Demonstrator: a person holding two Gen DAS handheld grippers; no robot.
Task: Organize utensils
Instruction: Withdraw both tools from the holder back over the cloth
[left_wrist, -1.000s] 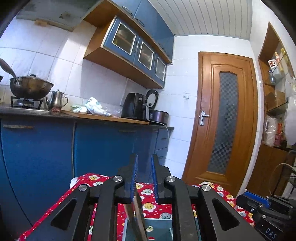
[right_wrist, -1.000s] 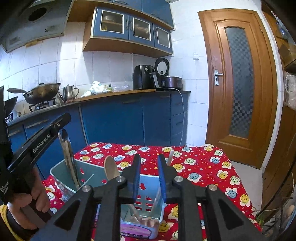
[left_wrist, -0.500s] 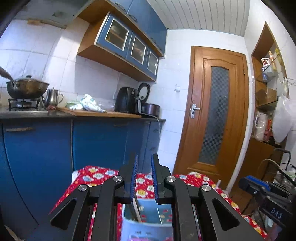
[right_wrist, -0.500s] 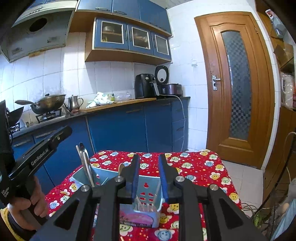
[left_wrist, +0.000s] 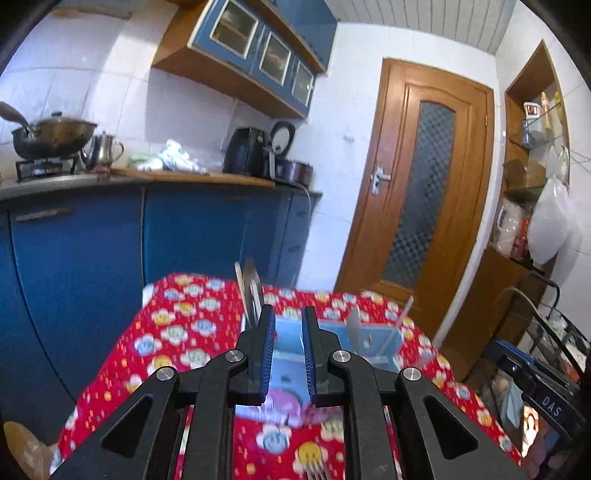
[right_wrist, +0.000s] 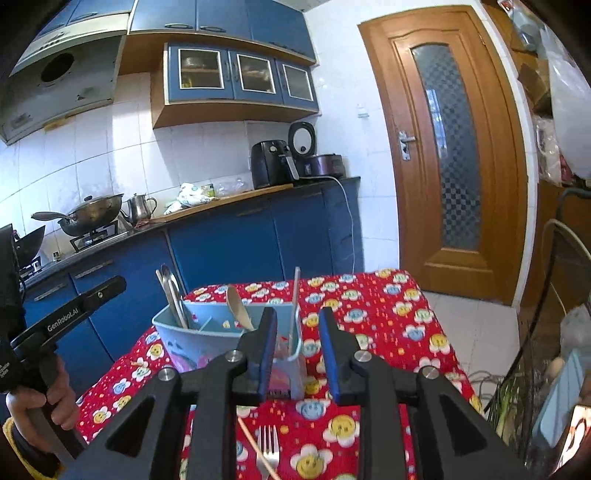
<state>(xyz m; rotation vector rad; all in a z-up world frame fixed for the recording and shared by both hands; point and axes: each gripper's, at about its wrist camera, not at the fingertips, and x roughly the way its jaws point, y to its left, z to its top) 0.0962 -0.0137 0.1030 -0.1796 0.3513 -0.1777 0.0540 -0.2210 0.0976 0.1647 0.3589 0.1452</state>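
A light blue utensil caddy (right_wrist: 199, 338) stands on the red flowered tablecloth (right_wrist: 373, 321). It holds metal spoons (right_wrist: 173, 295) at its left end, a wooden spoon (right_wrist: 238, 308) in the middle and a thin stick (right_wrist: 294, 299) at the right. A metal fork (right_wrist: 269, 450) and a thin chopstick (right_wrist: 255, 448) lie on the cloth near me. My right gripper (right_wrist: 297, 349) is open and empty, just short of the caddy. My left gripper (left_wrist: 288, 354) is open a little and empty, facing the caddy (left_wrist: 373, 343). The fork's tines (left_wrist: 316, 470) show below it.
Blue kitchen cabinets (right_wrist: 236, 243) with a wok, kettle and air fryer on the counter stand behind the table. A wooden door (right_wrist: 450, 155) is at the right. A wire rack (right_wrist: 554, 369) and shelves stand at the right of the table.
Both grippers have pulled back from the caddy, which now sits farther off. The left gripper let go of the utensil it held over the caddy. The right jaws have opened wider.
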